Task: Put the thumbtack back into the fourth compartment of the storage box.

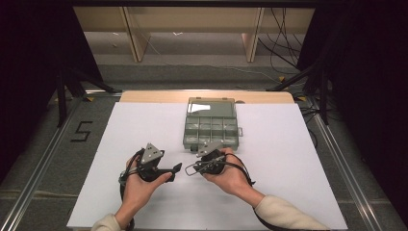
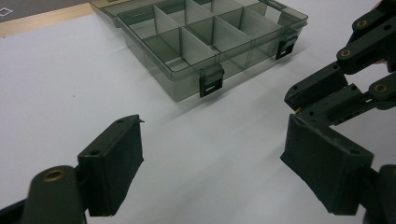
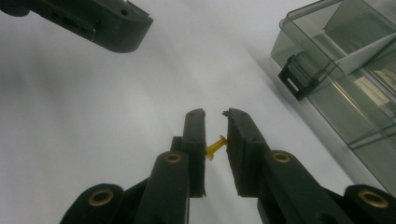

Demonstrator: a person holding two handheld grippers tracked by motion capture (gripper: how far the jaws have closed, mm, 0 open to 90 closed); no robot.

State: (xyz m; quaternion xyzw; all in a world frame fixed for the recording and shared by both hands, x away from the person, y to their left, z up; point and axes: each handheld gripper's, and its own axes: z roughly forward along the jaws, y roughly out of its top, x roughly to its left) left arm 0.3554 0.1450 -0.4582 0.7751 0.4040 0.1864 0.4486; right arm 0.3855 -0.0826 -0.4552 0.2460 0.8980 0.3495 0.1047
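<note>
My right gripper [image 3: 215,114] is shut on a small yellow pin [image 3: 215,145], which spans crosswise between its two pads a little above the white table. From above, this gripper [image 1: 188,169] points left, just in front of the box's near edge. My left gripper [image 2: 212,140] is open with nothing between its jaws. In the high view it [image 1: 177,169] points right, tip to tip with the right gripper [image 2: 317,93] and close to it. An olive see-through compartment box [image 1: 211,127] lies open behind both, its compartments [image 2: 205,42] looking bare.
The box has black latches [image 2: 211,84] on its near wall and its lid [image 1: 210,106] laid back flat. A white sheet [image 1: 288,159] covers the table, with a wooden edge [image 1: 154,96] at the far side. Cables and stand legs lie on the floor beyond.
</note>
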